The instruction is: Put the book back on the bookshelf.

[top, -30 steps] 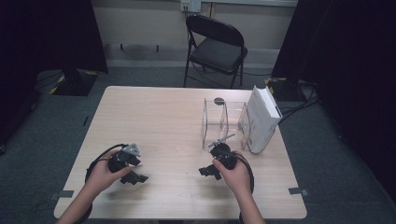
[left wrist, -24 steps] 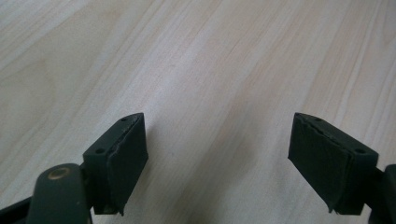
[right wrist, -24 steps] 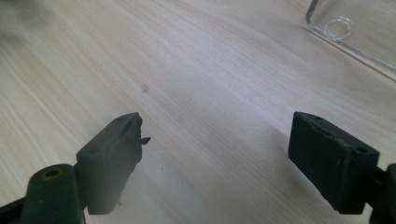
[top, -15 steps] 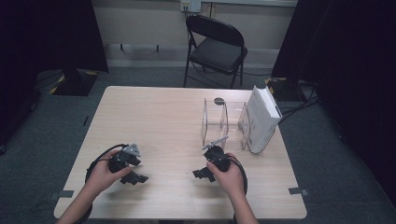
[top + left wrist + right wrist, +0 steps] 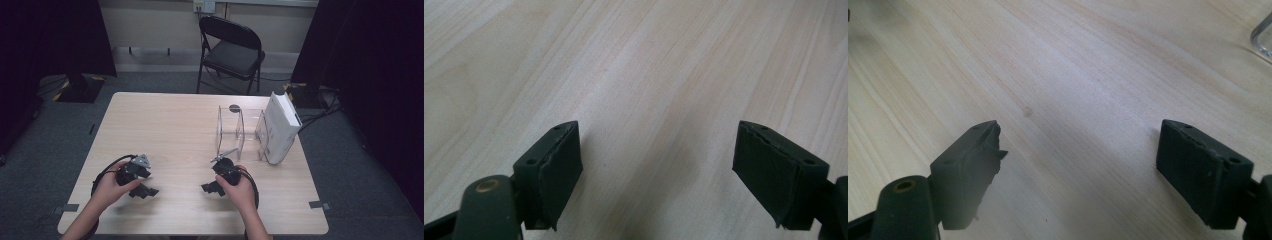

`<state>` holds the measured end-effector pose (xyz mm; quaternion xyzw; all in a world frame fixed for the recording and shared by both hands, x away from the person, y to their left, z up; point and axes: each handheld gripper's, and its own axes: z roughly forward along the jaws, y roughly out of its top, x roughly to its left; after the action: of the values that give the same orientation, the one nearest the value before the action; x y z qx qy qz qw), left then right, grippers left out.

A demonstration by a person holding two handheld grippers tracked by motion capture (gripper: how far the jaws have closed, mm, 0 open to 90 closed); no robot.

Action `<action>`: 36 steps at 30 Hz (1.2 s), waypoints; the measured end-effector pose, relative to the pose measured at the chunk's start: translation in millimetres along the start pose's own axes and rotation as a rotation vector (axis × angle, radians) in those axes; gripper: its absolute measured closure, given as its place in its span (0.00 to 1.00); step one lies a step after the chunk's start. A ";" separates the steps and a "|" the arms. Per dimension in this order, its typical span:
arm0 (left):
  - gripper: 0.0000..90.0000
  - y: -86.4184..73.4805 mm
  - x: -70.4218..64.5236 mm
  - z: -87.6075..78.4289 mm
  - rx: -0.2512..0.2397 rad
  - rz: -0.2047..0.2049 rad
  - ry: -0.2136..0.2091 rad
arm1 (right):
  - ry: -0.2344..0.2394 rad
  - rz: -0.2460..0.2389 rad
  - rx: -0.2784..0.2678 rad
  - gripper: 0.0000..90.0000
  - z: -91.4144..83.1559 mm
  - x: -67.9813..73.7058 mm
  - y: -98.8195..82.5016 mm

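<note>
Both grippers empty, nothing started

Our left gripper [image 5: 145, 190] and right gripper [image 5: 209, 188] gape wide over bare tabletop [image 5: 175, 130]; clear acrylic organizer [image 5: 240, 132] beyond sits untouched.

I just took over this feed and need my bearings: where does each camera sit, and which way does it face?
High view: above the person's side, facing forward and down on the table; both hands, left gripper and right gripper show.
Left gripper view: rides the left gripper, looking along its open jaws at bare wood.
Right gripper view: same on the right gripper; clear rack at its corner.
All share the tabletop.
</note>
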<state>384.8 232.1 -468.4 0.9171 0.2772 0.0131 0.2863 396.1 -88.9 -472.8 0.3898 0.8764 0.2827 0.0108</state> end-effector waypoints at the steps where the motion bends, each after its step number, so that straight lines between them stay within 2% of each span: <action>1: 0.21 0.0 -0.2 0.0 0.000 -0.001 0.000 | -0.005 -0.008 -0.006 0.20 1.1 0.5 -0.3; 6: 0.21 0.2 -0.5 0.9 0.004 -0.002 0.000 | -0.006 -0.016 -0.027 0.19 4.7 2.4 0.0; 10: 0.21 0.2 -1.1 1.0 -0.001 -0.005 0.001 | -0.041 -0.047 -0.031 0.17 7.7 5.7 0.6; 15: 0.21 -0.4 -0.9 0.5 -0.005 -0.009 0.001 | -0.068 -0.110 -0.073 0.15 12.1 9.8 -3.0; 21: 0.21 -0.5 -1.0 1.2 -0.001 -0.008 -0.001 | -0.092 -0.134 -0.126 0.15 15.0 12.7 -9.2; 22: 0.21 -0.2 -0.3 0.9 0.010 0.005 -0.001 | -0.104 -0.146 -0.134 0.15 15.9 13.2 -10.1; 24: 0.21 -0.4 -1.3 2.6 0.002 -0.005 0.001 | -0.118 -0.164 -0.149 0.15 17.2 14.4 -12.1; 30: 0.21 -1.0 -1.0 5.6 0.016 0.002 -0.005 | -0.133 -0.166 -0.181 0.15 19.3 16.1 -15.5; 36: 0.21 -1.8 -1.7 8.7 -0.001 -0.006 -0.009 | -0.138 -0.155 -0.219 0.14 20.8 16.0 -19.4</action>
<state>384.0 228.0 -476.4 0.9161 0.2789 0.0081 0.2881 376.8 -78.1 -496.9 0.3360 0.8649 0.3475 0.1353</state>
